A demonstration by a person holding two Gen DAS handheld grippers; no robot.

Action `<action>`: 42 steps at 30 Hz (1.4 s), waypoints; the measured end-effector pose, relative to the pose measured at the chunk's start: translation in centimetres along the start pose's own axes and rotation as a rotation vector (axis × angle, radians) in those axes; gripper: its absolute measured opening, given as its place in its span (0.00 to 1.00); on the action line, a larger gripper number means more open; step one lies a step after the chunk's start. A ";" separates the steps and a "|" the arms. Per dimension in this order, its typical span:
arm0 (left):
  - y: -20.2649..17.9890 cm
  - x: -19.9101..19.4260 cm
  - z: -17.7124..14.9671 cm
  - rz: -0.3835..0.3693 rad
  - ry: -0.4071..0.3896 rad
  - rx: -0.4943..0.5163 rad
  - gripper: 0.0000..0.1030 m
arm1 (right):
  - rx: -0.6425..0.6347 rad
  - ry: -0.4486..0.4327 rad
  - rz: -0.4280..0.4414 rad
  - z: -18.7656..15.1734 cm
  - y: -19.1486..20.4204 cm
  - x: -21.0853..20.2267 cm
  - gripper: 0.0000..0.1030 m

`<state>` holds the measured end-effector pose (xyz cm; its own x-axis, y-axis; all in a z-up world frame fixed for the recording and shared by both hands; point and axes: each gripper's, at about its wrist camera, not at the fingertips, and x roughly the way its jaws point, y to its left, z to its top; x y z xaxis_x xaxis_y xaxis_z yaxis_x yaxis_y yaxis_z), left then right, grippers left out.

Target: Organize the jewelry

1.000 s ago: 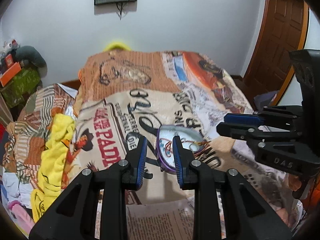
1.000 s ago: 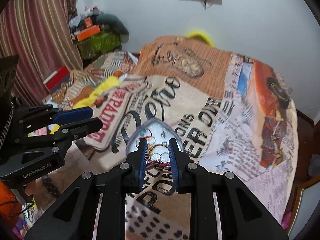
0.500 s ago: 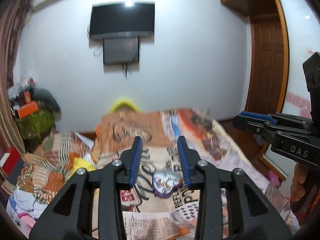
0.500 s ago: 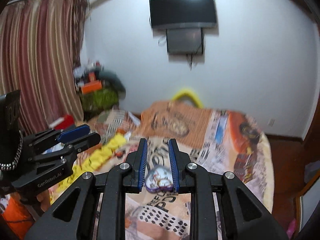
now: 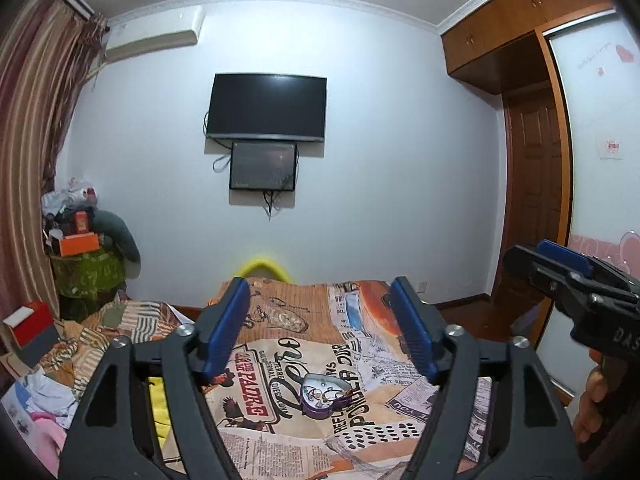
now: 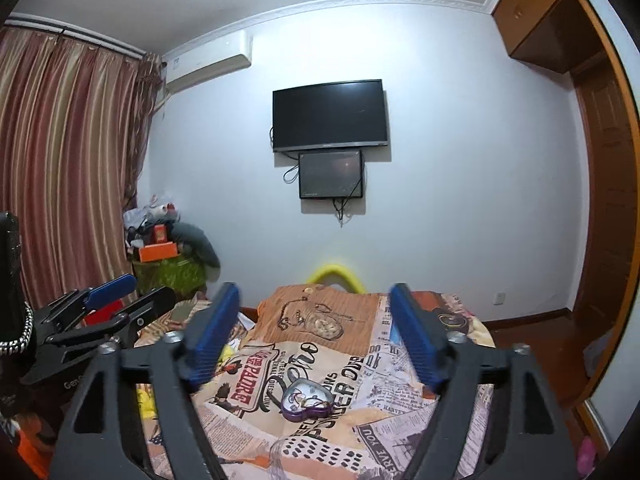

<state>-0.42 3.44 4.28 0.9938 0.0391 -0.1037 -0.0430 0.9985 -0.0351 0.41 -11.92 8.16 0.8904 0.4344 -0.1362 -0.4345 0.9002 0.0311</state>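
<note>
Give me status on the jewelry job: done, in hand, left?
Done: jewelry lies inside the purple heart-shaped box on the bedspread. In hand: nothing; the left gripper and right gripper are opening with nothing between their fingers. Left: no loose pieces or lid visible.

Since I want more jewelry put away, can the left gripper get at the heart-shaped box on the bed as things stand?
Probably yes. The heart-shaped box lies open on the bed cover, with nothing between it and the left gripper, whose jaws are opening and empty. The gripper is raised well back, so it must come down first.
</note>
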 end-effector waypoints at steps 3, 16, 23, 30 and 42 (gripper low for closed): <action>-0.6 -1.2 -0.3 0.006 -0.019 0.008 0.86 | 0.022 0.009 -0.025 -0.6 0.1 -0.1 0.86; -1.5 -2.1 -1.1 0.048 -0.011 0.024 0.90 | 0.032 0.045 -0.056 -1.9 -1.3 -1.9 0.88; -1.4 -1.9 -1.5 0.046 0.005 0.016 0.90 | 0.028 0.053 -0.048 -2.2 -1.2 -2.0 0.88; -1.0 -1.4 -1.9 0.046 0.026 -0.002 0.90 | 0.034 0.068 -0.040 -2.1 -1.3 -1.8 0.88; -0.6 -0.8 -2.2 0.043 0.050 -0.017 0.90 | 0.031 0.082 -0.031 -2.0 -1.2 -1.9 0.88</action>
<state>-1.46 2.77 2.18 0.9847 0.0800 -0.1547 -0.0880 0.9951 -0.0459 -1.01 -13.84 6.35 0.8887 0.4030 -0.2186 -0.4010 0.9144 0.0557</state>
